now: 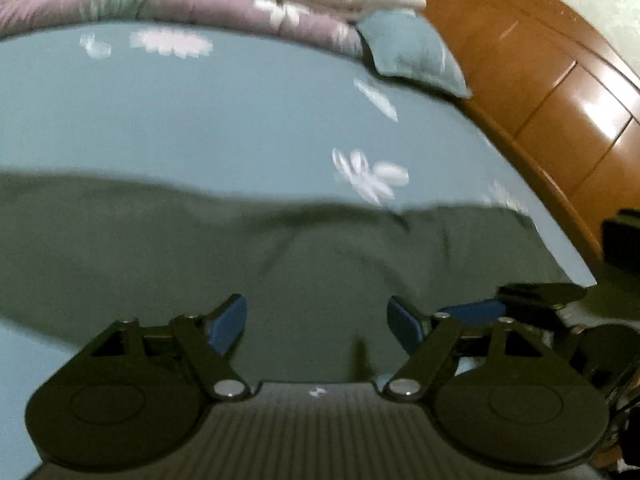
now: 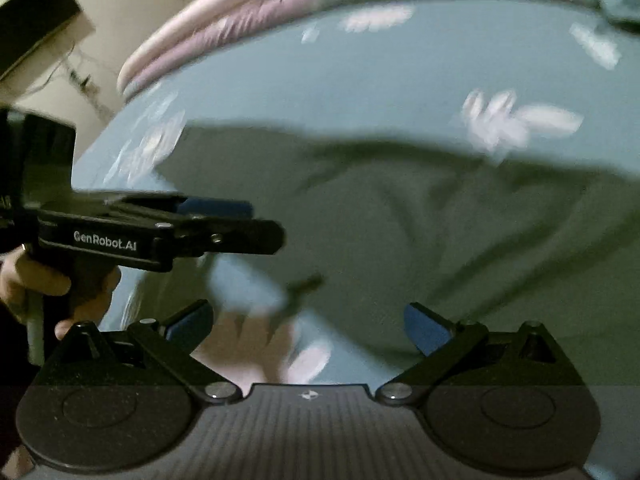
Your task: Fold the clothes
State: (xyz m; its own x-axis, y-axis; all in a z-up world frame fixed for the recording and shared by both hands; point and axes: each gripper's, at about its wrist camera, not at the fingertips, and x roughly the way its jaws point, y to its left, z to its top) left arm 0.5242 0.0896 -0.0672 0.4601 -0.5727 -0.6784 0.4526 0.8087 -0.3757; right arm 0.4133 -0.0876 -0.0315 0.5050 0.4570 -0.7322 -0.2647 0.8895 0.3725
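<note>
An olive-green garment [image 1: 280,248] is spread, creased, across a pale blue flowered bedsheet [image 1: 180,112], its far edge running across the middle of both views, with bare sheet left open beyond it up to a folded quilt [image 1: 192,4]. A wooden headboard [image 1: 540,80] bounds the bed on the left wrist view's right. The left gripper [image 1: 316,320] is held wide, nothing between its blue pads, angled down over the garment. The right gripper [image 2: 308,320] is likewise spread and empty. A hand [image 2: 36,284] is seen gripping the left tool's handle.
</note>
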